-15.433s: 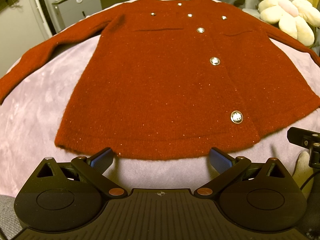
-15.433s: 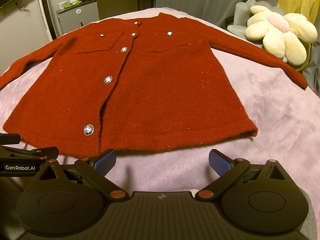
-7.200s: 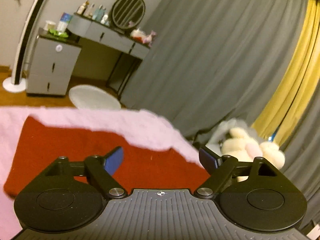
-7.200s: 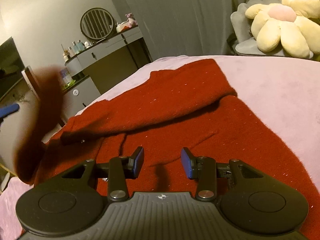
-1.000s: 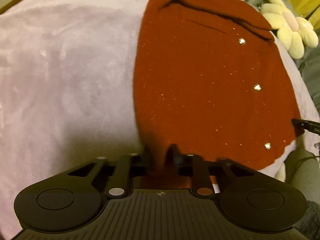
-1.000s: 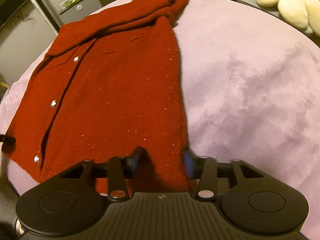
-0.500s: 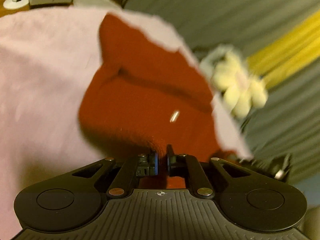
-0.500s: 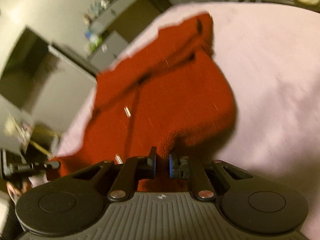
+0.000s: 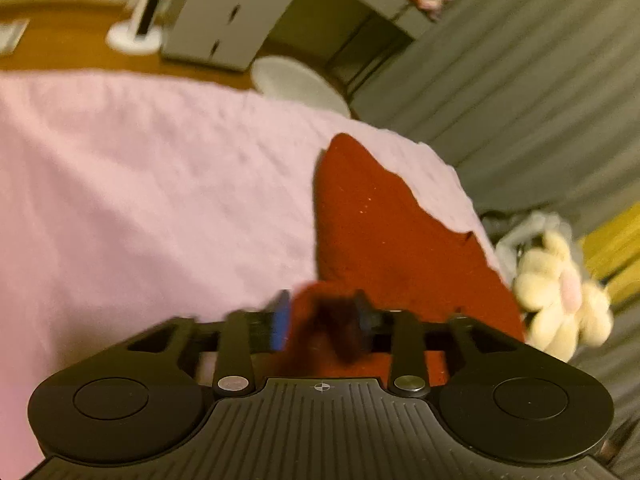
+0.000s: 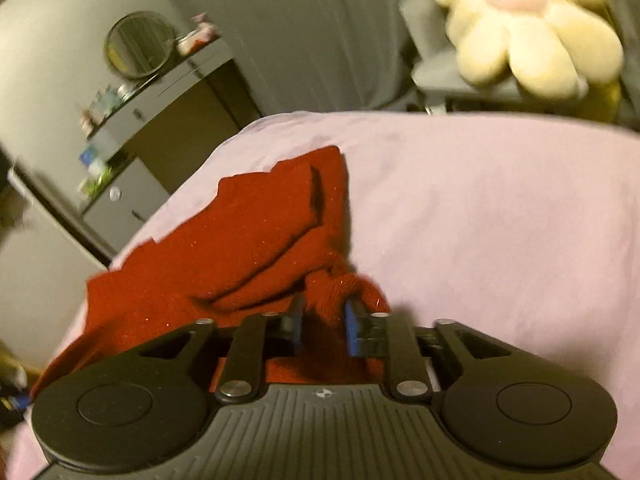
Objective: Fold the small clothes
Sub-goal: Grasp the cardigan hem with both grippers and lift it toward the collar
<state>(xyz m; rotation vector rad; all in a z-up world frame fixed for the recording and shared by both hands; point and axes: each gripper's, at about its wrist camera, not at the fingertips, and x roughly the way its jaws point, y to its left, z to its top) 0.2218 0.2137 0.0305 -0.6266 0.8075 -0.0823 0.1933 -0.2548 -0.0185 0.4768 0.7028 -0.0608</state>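
The pale pink plush bed cover (image 9: 140, 184) is seen filling the left and centre of the left wrist view and the right half of the right wrist view (image 10: 500, 220). The dark red knitted cardigan (image 9: 380, 232) is laid on this cover, bunched into folds; in the left wrist view it runs from the frame centre down to the lower centre, and in the right wrist view (image 10: 248, 240) it spreads from the centre toward the lower left. Grey pleated curtains (image 9: 520, 80) are shown at the upper right of the left wrist view. A grey drawer cabinet (image 9: 228, 20) is seen at the top of that view, and a grey dressing table with a round mirror (image 10: 138, 50) at the upper left of the right wrist view. A cream flower-shaped plush cushion with a pink centre (image 10: 528, 28) is placed at the upper right of the right wrist view and at the right edge of the left wrist view (image 9: 560, 296). The left gripper (image 9: 322, 320) is shown at the lower centre, its blue-padded jaws about half apart and opening, with a blurred fold of the cardigan hem between them; whether the pads press on it cannot be told. The right gripper (image 10: 323, 320) is shown likewise, its jaws partly apart and opening, with a bunched fold of the cardigan lying between them.
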